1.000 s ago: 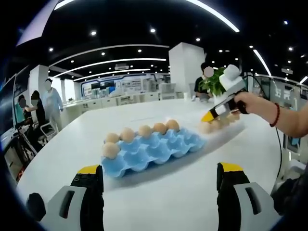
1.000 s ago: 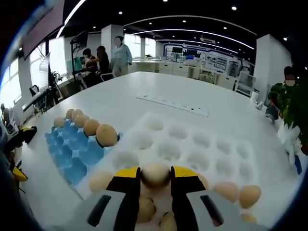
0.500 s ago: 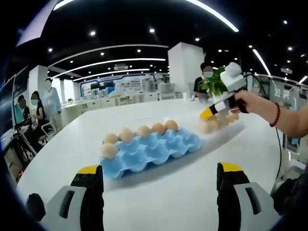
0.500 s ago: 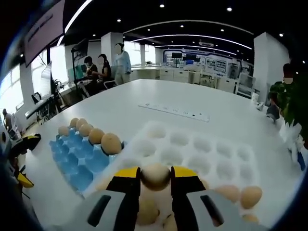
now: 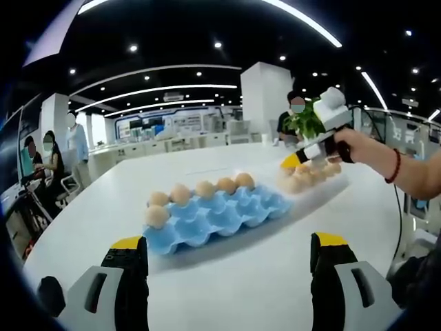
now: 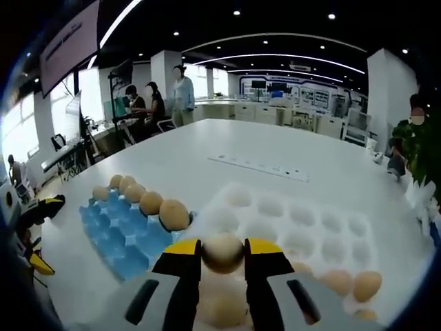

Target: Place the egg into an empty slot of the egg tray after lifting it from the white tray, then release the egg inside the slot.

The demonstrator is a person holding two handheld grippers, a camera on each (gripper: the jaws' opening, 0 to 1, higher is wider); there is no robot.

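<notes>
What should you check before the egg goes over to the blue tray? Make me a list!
1. Egg held between the right gripper's jaws: ok.
2. Egg lifted off the white tray: ok, the tray's cups sit below it.
3. Blue egg tray has empty slots: ok, eggs fill one row and the near rows are bare.
4. Left gripper out of the way: ok, open and short of the blue tray.
5. Table path between the trays free: ok, the trays sit side by side.
6. Which slot the egg is aimed at: cannot tell.
</notes>
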